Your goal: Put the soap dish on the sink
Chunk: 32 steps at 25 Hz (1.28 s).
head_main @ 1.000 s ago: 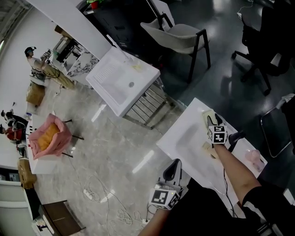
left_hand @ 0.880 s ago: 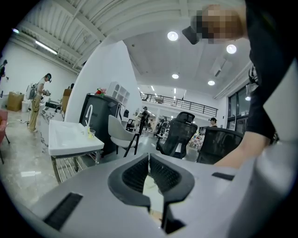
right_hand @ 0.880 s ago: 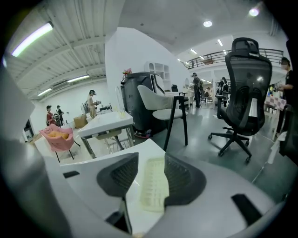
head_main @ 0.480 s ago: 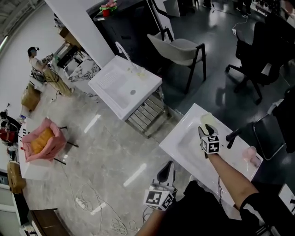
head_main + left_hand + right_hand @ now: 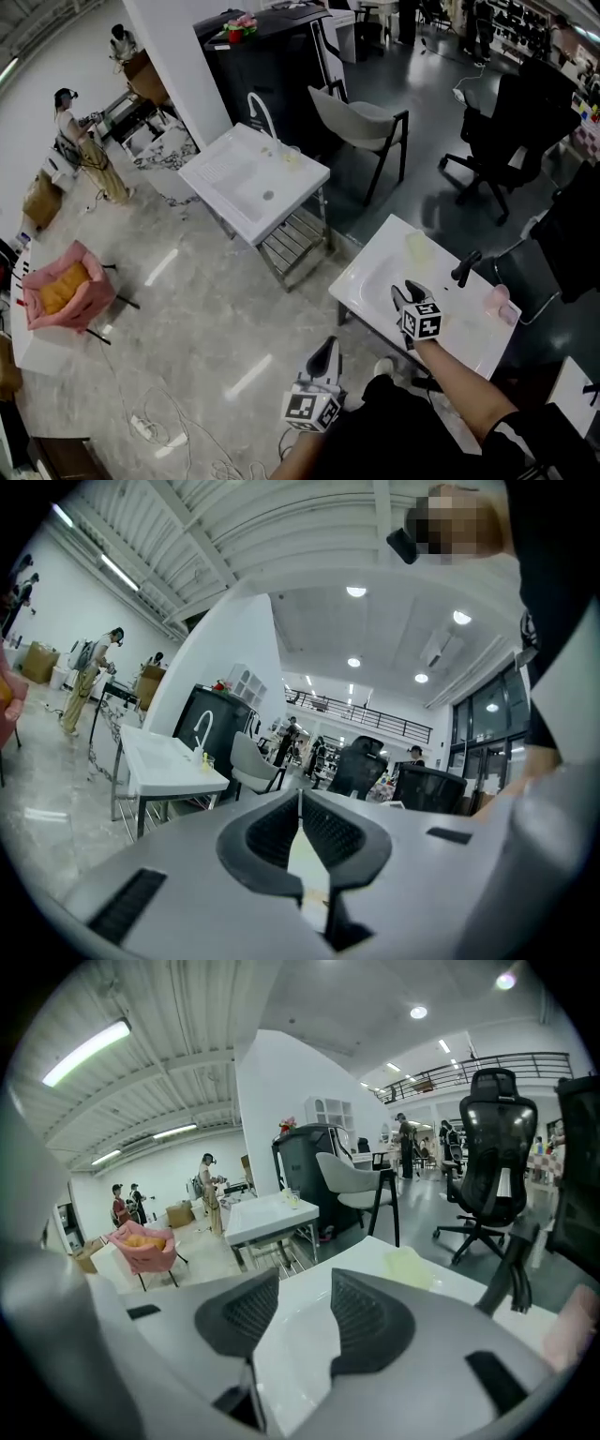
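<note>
The soap dish (image 5: pixel 417 246), pale yellow, lies flat on the far rim of the near white sink (image 5: pixel 375 272), close to the corner. It is beyond the right gripper (image 5: pixel 407 292) and clear of it, touching neither finger. In the right gripper view the dish (image 5: pixel 409 1266) shows past the tip of the right-hand finger, a little to its right. This gripper's fingers (image 5: pixel 370 1321) stand well apart with only the sink's white surface (image 5: pixel 291 1354) showing between them.

A black faucet (image 5: pixel 466 267) rises from the sink just right of the dish, and a pink object (image 5: pixel 497 302) rests further along that rim.

The left gripper (image 5: pixel 325 352) hangs low beside the sink's near end, over the floor. Its fingers (image 5: pixel 272 832) are drawn together at the tips and grip nothing.
</note>
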### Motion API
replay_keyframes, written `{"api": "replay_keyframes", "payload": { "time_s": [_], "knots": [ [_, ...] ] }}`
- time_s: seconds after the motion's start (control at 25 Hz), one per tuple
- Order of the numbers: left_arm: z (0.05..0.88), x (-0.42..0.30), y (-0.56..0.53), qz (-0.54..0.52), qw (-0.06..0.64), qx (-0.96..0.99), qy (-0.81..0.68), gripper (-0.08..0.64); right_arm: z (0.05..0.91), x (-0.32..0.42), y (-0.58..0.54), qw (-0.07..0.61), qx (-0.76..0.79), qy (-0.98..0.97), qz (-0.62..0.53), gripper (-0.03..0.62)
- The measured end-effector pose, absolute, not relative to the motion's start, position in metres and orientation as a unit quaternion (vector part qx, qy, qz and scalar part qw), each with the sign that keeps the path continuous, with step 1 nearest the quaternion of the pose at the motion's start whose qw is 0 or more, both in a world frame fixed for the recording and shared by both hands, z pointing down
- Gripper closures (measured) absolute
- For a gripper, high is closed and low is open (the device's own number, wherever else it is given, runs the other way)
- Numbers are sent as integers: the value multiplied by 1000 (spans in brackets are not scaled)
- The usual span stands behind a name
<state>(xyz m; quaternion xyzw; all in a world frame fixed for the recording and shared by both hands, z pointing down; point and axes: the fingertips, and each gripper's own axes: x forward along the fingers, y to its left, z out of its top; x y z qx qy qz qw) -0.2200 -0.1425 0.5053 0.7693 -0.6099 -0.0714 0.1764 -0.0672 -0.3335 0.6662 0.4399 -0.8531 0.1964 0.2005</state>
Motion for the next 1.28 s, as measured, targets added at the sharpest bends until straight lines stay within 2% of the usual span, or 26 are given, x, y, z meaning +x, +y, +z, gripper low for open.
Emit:
{"api": "replay_keyframes", "payload": {
  "time_s": [0.12,0.32,0.52,0.76,0.96,1.28],
  "knots": [
    [513,-234,-119,-76,181,775,-601,543,654,-66,-287,192,450,-847,209,439],
    [543,-245,-92,-95,243,782,-567,543,635,-51,-208,146,470,-827,271,505],
    [537,-245,-98,-80,230,812,-530,543,601,-28,-154,136,502,-809,276,585],
    [519,-241,-89,-81,213,827,-514,543,561,-18,-105,118,516,-815,236,592],
    [516,-188,-80,-57,194,855,-477,543,531,31,-76,77,550,-805,207,593],
    [495,-45,-41,-40,180,890,-418,543,513,190,18,63,634,-751,176,593]
  ]
}}
